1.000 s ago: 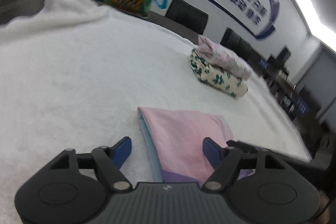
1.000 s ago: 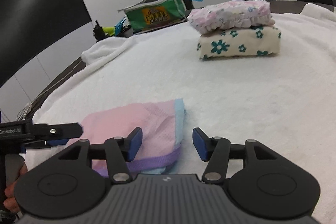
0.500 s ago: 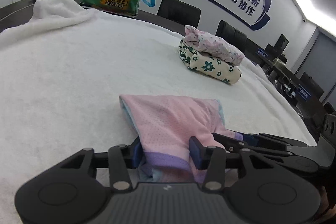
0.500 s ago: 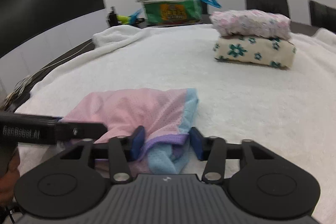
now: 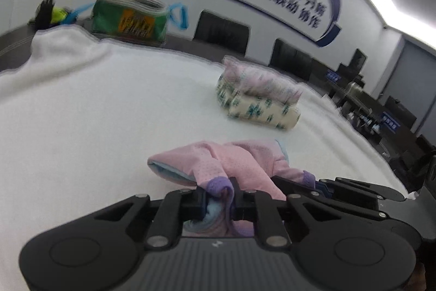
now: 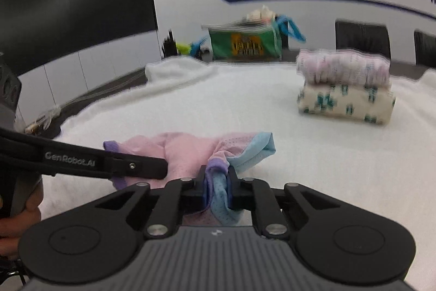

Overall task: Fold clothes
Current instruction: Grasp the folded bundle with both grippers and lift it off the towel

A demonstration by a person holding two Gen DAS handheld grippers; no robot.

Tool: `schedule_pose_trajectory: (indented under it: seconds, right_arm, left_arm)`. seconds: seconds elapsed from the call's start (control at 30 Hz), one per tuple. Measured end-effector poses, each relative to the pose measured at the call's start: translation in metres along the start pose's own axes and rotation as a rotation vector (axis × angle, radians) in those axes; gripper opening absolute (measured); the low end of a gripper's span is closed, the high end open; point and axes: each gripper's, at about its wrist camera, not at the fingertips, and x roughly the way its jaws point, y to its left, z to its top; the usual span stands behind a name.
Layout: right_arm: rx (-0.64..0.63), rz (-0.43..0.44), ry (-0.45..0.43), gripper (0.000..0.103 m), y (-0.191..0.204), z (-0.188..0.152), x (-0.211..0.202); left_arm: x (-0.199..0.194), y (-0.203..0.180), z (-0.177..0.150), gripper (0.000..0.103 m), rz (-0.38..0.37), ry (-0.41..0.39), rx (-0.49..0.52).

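A small pink mesh garment (image 5: 239,162) with purple trim and light blue lining is bunched up and lifted at its near edge off the white towel-covered table (image 5: 95,113). My left gripper (image 5: 219,199) is shut on its purple-trimmed near edge. My right gripper (image 6: 218,188) is shut on the blue and purple corner of the same pink garment (image 6: 174,149). In the right wrist view the left gripper's finger (image 6: 114,164) crosses in front of the cloth; in the left wrist view the right gripper's fingers (image 5: 340,186) reach in from the right.
A stack of two folded garments (image 5: 256,97), pink floral on cream with green flowers, sits further back, also seen as the stack (image 6: 343,89). A green bag (image 5: 129,18) stands at the table's far edge. Black chairs (image 5: 222,32) line the wall. A hand (image 6: 16,212) is at the left.
Both grippers went from open around the flat garment's near edge to shut on it. The cloth has been gathered and raised, its far part now bunched toward the grippers.
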Motion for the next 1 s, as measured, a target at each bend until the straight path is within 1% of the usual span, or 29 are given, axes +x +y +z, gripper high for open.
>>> schedule_pose_trajectory:
  seconds: [0.13,0.23,0.4,0.43,0.53,0.6,0.7,0.77,0.87,0.9,0.93,0.97,1.0]
  right_arm:
    - [-0.010,-0.028,-0.100,0.011,-0.011,0.033,-0.014]
    - [-0.024,-0.049,-0.165,0.011,-0.027,0.065,-0.019]
    - [-0.021,-0.082,-0.152,0.011,-0.083,0.111,0.007]
    - [-0.020,-0.089,-0.148,0.011,-0.094,0.120,0.012]
    - [-0.017,-0.110,-0.137,0.010,-0.129,0.147,0.029]
    - [-0.015,-0.123,-0.130,0.009,-0.151,0.166,0.040]
    - [-0.012,-0.143,-0.119,0.008,-0.186,0.193,0.057]
    - [-0.010,-0.149,-0.092,0.008,-0.204,0.191,0.073]
    - [-0.004,-0.156,-0.047,0.008,-0.229,0.183,0.099]
    - [0.000,-0.159,-0.031,0.008,-0.235,0.178,0.108]
    - [0.003,-0.156,-0.017,0.008,-0.241,0.172,0.115]
    - [0.007,-0.160,-0.002,0.008,-0.245,0.164,0.122]
    - [0.012,-0.167,0.012,0.011,-0.247,0.154,0.125]
  left_arm:
    - [-0.001,-0.019,0.047,0.013,-0.054,-0.072,0.079]
    - [0.011,-0.037,0.096,0.013,-0.086,-0.101,0.116]
    - [0.049,-0.068,0.173,0.013,-0.110,-0.146,0.155]
    - [0.059,-0.073,0.184,0.013,-0.116,-0.150,0.164]
    - [0.099,-0.078,0.209,0.013,-0.120,-0.128,0.126]
    - [0.129,-0.078,0.217,0.013,-0.108,-0.105,0.106]
    - [0.169,-0.076,0.216,0.013,-0.117,-0.084,0.109]
    - [0.196,-0.072,0.210,0.013,-0.116,-0.072,0.095]
    - [0.229,-0.067,0.189,0.013,-0.084,-0.054,0.111]
    - [0.240,-0.066,0.181,0.014,-0.074,-0.049,0.116]
    - [0.248,-0.062,0.173,0.017,-0.066,-0.055,0.115]
    - [0.252,-0.057,0.168,0.028,-0.066,-0.044,0.107]
    - [0.253,-0.051,0.162,0.037,-0.073,-0.024,0.095]
